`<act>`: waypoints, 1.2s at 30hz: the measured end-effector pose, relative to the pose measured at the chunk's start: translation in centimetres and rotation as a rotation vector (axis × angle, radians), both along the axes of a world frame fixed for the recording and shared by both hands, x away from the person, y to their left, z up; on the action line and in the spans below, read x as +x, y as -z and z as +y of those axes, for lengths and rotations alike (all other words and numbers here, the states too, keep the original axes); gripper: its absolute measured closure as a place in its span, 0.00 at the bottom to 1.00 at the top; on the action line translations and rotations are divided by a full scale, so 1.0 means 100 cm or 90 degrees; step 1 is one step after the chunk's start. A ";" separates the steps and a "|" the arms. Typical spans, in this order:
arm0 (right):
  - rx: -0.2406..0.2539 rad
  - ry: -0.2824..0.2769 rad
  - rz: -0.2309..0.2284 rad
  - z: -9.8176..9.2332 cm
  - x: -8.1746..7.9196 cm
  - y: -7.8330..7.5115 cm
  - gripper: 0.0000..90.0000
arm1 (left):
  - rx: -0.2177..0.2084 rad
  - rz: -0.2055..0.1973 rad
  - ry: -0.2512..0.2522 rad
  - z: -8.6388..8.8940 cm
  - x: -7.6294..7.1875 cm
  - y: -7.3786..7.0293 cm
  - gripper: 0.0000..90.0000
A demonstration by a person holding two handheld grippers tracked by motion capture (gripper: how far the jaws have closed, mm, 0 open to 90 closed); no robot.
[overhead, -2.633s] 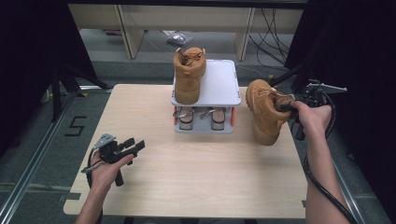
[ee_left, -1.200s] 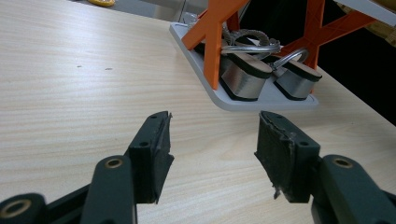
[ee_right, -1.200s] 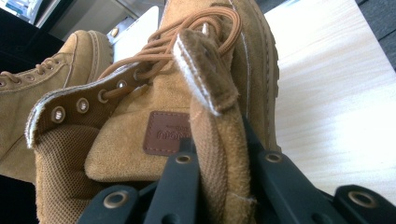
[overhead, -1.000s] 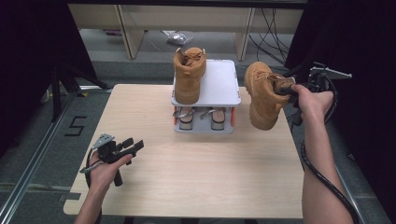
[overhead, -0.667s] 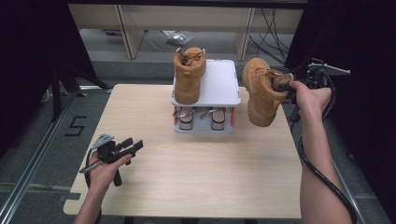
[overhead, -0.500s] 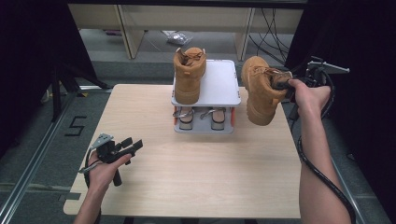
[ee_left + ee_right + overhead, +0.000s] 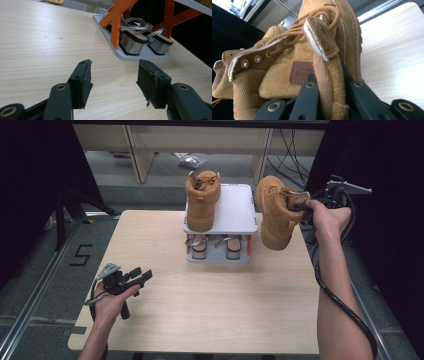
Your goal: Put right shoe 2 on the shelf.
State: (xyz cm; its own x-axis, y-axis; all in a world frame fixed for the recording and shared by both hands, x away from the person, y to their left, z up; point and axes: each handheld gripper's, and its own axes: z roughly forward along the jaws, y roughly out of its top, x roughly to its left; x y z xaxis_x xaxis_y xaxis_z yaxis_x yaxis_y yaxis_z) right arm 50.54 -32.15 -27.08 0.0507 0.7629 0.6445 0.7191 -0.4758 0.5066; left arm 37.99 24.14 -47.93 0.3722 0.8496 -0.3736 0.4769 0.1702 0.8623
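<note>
Held boot bears an unreadable brown patch

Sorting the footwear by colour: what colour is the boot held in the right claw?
Tan, a golden-brown suede boot with matching laces; the right gripper view shows it best.

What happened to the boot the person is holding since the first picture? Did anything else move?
The right gripper, shut on the collar of the held boot, has lifted it off the table and carried it up beside the rack's top shelf. It now hangs in the air, toe down. The other boot stayed on the shelf, the sandals stayed below, and the left gripper kept resting open near the table's front left.
</note>
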 end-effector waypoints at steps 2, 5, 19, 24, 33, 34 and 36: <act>0.007 0.005 0.005 0.002 0.000 -0.002 0.93 | 0.000 0.000 0.001 0.000 0.000 0.000 0.49; 0.002 0.002 0.004 0.004 0.001 -0.003 0.93 | 0.001 -0.001 0.001 0.000 0.000 0.000 0.49; 0.001 -0.014 -0.011 0.019 0.009 -0.004 0.93 | -0.001 0.000 0.000 0.000 0.000 0.000 0.49; 0.015 -0.013 -0.008 0.027 0.012 -0.007 0.93 | 0.000 -0.001 0.000 0.000 0.000 0.000 0.48; 0.011 -0.026 -0.019 0.038 0.018 -0.010 0.93 | 0.001 0.000 0.000 0.001 0.000 0.001 0.48; 0.021 -0.020 -0.015 0.041 0.018 -0.011 0.93 | 0.000 0.000 0.000 0.001 0.000 0.001 0.48; 0.025 -0.021 -0.021 0.043 0.019 -0.010 0.93 | 0.001 -0.001 0.000 0.001 0.000 0.001 0.48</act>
State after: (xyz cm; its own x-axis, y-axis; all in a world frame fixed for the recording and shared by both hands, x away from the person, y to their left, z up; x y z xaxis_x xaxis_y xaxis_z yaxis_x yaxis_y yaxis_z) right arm 52.47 -27.84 -26.04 0.0050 0.7374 0.6754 0.7177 -0.4729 0.5111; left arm 37.95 24.24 -47.98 0.3729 0.8500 -0.3722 0.4759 0.1691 0.8631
